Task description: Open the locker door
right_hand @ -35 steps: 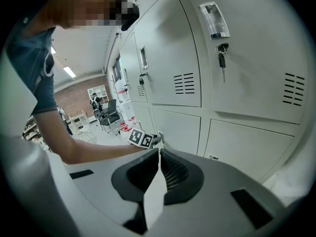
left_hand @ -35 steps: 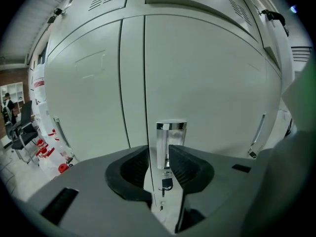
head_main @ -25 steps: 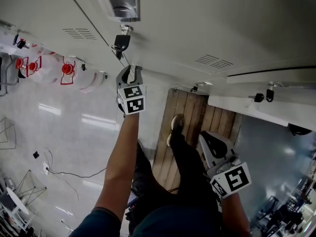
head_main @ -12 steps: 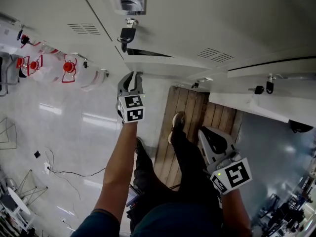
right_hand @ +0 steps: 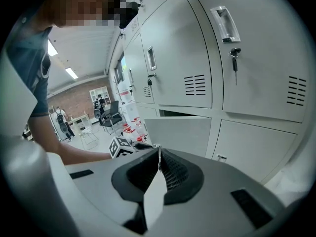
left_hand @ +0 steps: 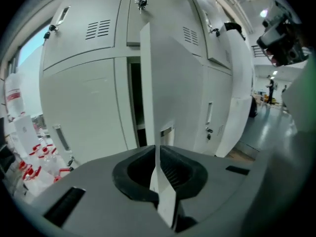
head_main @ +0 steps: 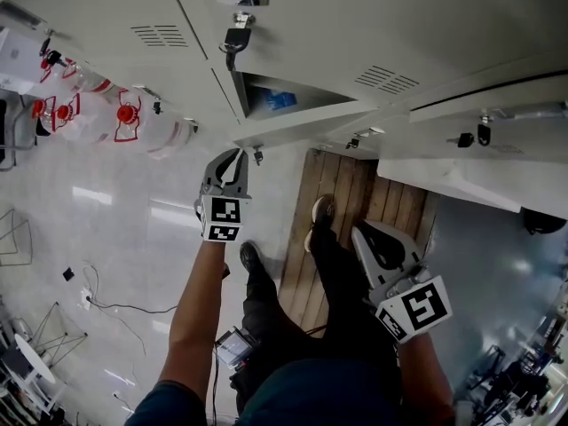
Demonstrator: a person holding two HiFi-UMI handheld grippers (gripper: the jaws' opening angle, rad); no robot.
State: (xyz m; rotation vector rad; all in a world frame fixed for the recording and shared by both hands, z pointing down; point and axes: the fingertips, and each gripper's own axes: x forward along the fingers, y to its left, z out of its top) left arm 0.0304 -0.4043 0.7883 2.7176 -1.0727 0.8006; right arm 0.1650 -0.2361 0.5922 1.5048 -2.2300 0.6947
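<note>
At far left, red-capped bottles (head_main: pixel 115 118) stand on the glossy floor (head_main: pixel 133 229) against the locker bank. Next, the left tongs (head_main: pixel 234 153) are held out on a bare arm. They are closed, with nothing seen between them. Their tips are just beside the lower free corner of the door (head_main: pixel 302 122), but no view shows whether they touch it. The left gripper view looks straight along the door's thin free edge.

The door stands swung out from the locker (head_main: pixel 253 87), leaving a dark opening with a blue item (head_main: pixel 280 100) inside. Above the opening a key (head_main: pixel 234 38) with a black fob hangs in the lock of the next compartment up.

Right of the door, wooden planks (head_main: pixel 355 193) lie on the floor under the person's feet. The right tongs (head_main: pixel 366 234) hang low beside the person's leg, well apart from the lockers. They are closed and empty. Their own view looks across at the open door and the left tongs' marker cube.
</note>
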